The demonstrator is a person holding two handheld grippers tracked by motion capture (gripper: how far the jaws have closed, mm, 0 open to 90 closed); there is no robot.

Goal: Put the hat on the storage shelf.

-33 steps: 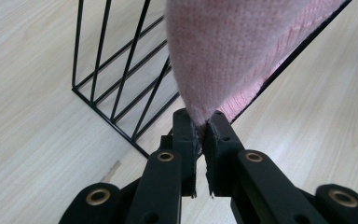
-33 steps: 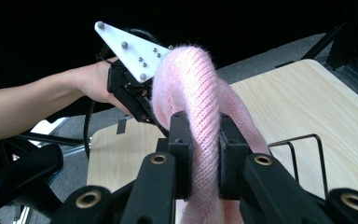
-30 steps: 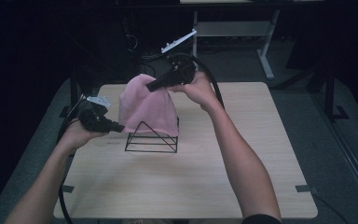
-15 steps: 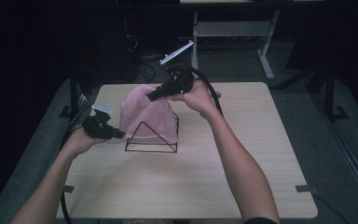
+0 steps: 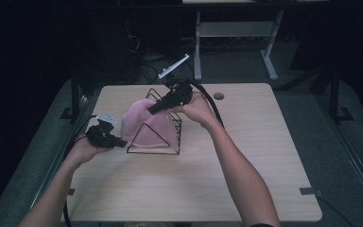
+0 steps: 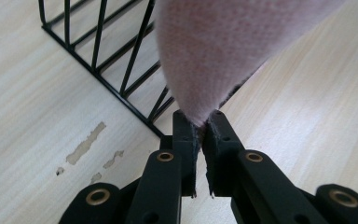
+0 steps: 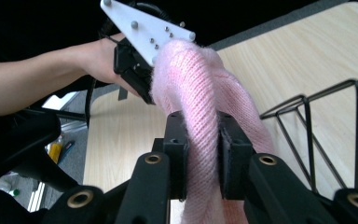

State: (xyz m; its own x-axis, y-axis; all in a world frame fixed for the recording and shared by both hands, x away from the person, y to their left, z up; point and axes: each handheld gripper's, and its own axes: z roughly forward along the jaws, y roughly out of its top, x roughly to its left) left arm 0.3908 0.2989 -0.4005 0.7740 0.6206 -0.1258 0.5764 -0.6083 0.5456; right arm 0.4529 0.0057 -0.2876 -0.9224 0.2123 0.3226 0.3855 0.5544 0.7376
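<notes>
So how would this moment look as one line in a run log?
left hand-held gripper: shut on pink hat | right hand-held gripper: jaws just easing open, hat's edge between them | hat: draped over black wire rack | table

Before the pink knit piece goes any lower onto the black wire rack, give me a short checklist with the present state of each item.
1. Left tool has the pink knit piece clamped by its edge: ok.
2. Right tool has a thick fold of the knit between its pads; its jaws have just been opening slightly, but the pads still touch the fold: ok.
3. Knit lies over the black wire rack, between the two tools: ok.
4. Rack stands flat on the table: ok.
5. Knit free of snags on the rack's wires: cannot tell.
</notes>
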